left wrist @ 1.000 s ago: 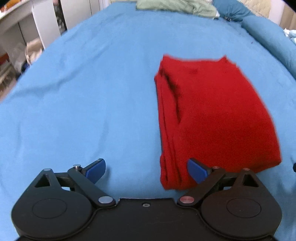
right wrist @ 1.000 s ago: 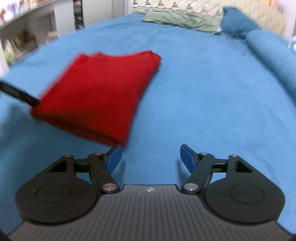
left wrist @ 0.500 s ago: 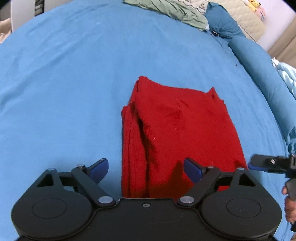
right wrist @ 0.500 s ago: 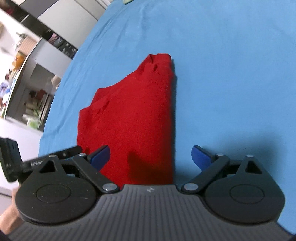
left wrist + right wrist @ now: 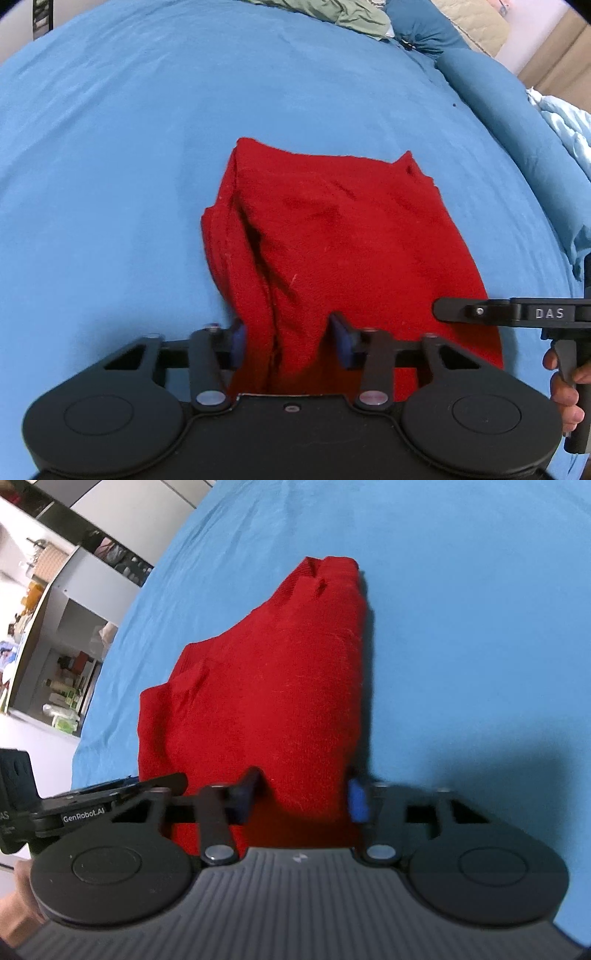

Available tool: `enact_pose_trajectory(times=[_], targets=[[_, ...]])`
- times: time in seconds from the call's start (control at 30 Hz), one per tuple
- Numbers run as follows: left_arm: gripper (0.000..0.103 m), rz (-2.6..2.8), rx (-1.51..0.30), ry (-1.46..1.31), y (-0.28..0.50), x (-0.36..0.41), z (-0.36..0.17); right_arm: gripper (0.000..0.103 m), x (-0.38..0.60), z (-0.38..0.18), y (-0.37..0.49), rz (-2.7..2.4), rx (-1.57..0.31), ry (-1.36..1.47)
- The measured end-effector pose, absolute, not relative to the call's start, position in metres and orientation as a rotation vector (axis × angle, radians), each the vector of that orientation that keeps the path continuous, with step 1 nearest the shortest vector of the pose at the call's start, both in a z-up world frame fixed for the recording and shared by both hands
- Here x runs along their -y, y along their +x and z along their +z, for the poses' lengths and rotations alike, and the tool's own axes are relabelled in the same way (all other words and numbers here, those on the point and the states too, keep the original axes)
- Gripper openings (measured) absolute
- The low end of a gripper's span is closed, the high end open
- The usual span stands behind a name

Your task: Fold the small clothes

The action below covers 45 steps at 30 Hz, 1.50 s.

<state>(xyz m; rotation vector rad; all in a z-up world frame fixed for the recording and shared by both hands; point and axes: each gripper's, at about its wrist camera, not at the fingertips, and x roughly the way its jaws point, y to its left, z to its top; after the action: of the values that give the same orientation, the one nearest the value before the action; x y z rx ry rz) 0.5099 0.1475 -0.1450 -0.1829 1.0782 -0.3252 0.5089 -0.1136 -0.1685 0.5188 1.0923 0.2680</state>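
Red garment [image 5: 332, 251] folded on bed [image 5: 110, 166]; both hand-held grippers [image 5: 290, 341] [image 5: 303, 794] grasping its near edge. Shelves [image 5: 55, 657] at 9 o'clock, right view only.

- Open blue bed [image 5: 110, 184] lies to the left of and beyond the red cloth [image 5: 332, 240]; nothing stands on it there.
- On the cloth's right side, the right tool [image 5: 476, 311] reaches in, close beside the left tool [image 5: 288, 339].
- At the far edge, a green garment [image 5: 343, 11] and a blue pillow [image 5: 424, 33] crowd the bed.
- Shelves [image 5: 55, 646] stand past the bed's left edge.
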Motion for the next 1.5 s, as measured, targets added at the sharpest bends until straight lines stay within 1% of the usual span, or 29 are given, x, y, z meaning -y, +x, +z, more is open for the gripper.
enact_pose_trajectory(times=[0.03,0.1,0.27,0.37,0.47,0.53,0.6,0.7,0.77,0.83,0.93,0.97,1.0,1.03,1.07,1.13,1.17,1.23,1.27,1.4,1.5], targets=[[0.029,-0.322,-1.071,-0.177,0.508,-0.147,-0.141,0.045,0.112,-0.166,0.508,0.272,-1.084,0.512],[0.024,-0.307,-1.062,-0.171,0.503,-0.145,-0.131,0.042,0.109,-0.156,0.504,0.288,-1.057,0.495],[0.023,-0.35,-1.01,-0.152,0.476,-0.132,-0.091,0.04,0.112,-0.115,0.484,0.32,-0.975,0.526],[0.023,-0.392,-0.991,-0.128,0.442,-0.114,-0.062,0.04,0.13,-0.083,0.454,0.322,-0.951,0.512],[0.023,-0.433,-0.992,-0.124,0.403,-0.089,-0.049,0.04,0.16,-0.057,0.41,0.294,-0.962,0.523],[0.023,-0.451,-1.011,-0.112,0.376,-0.065,-0.053,0.04,0.182,-0.052,0.376,0.26,-0.981,0.533],[0.023,-0.458,-1.042,-0.118,0.352,-0.043,-0.071,0.041,0.2,-0.058,0.347,0.219,-1.008,0.517],[0.023,-0.455,-1.135,-0.144,0.33,-0.016,-0.112,0.043,0.223,-0.094,0.313,0.129,-1.059,0.497],[0.024,-0.409,-1.126,-0.072,0.316,-0.001,-0.125,0.044,0.236,-0.123,0.296,0.067,-1.094,0.495],[0.028,-0.394,-1.096,-0.042,0.311,0.002,-0.125,0.045,0.246,-0.141,0.285,0.064,-1.091,0.525],[0.039,-0.371,-1.061,0.0,0.309,0.003,-0.117,0.051,0.249,-0.138,0.281,0.078,-1.057,0.538],[0.052,-0.356,-1.048,0.014,0.308,0.007,-0.114,0.057,0.244,-0.133,0.281,0.081,-1.043,0.511],[0.07,-0.342,-1.027,0.028,0.304,0.006,-0.111,0.062,0.241,-0.127,0.281,0.088,-1.032,0.487],[0.078,-0.327,-1.0,0.039,0.3,0.005,-0.106,0.074,0.24,-0.12,0.281,0.094,-1.021,0.468],[0.086,-0.306,-0.969,0.048,0.296,0.002,-0.102,0.082,0.238,-0.115,0.279,0.093,-1.009,0.45],[0.086,-0.271,-0.944,0.069,0.299,0.005,-0.101,0.083,0.236,-0.104,0.274,0.094,-0.972,0.406],[0.086,-0.25,-0.943,0.082,0.299,0.005,-0.105,0.086,0.235,-0.102,0.272,0.088,-0.967,0.381],[0.086,-0.214,-0.935,0.1,0.297,0.003,-0.117,0.09,0.238,-0.096,0.275,0.061,-0.96,0.317],[0.086,-0.198,-0.927,0.101,0.297,0.003,-0.127,0.09,0.24,-0.098,0.272,0.057,-0.95,0.286],[0.088,-0.186,-0.894,0.08,0.297,0.002,-0.158,0.09,0.245,-0.128,0.265,0.041,-0.938,0.188],[0.09,-0.182,-0.838,0.068,0.293,0.001,-0.167,0.092,0.249,-0.147,0.258,0.054,-0.893,0.174]])
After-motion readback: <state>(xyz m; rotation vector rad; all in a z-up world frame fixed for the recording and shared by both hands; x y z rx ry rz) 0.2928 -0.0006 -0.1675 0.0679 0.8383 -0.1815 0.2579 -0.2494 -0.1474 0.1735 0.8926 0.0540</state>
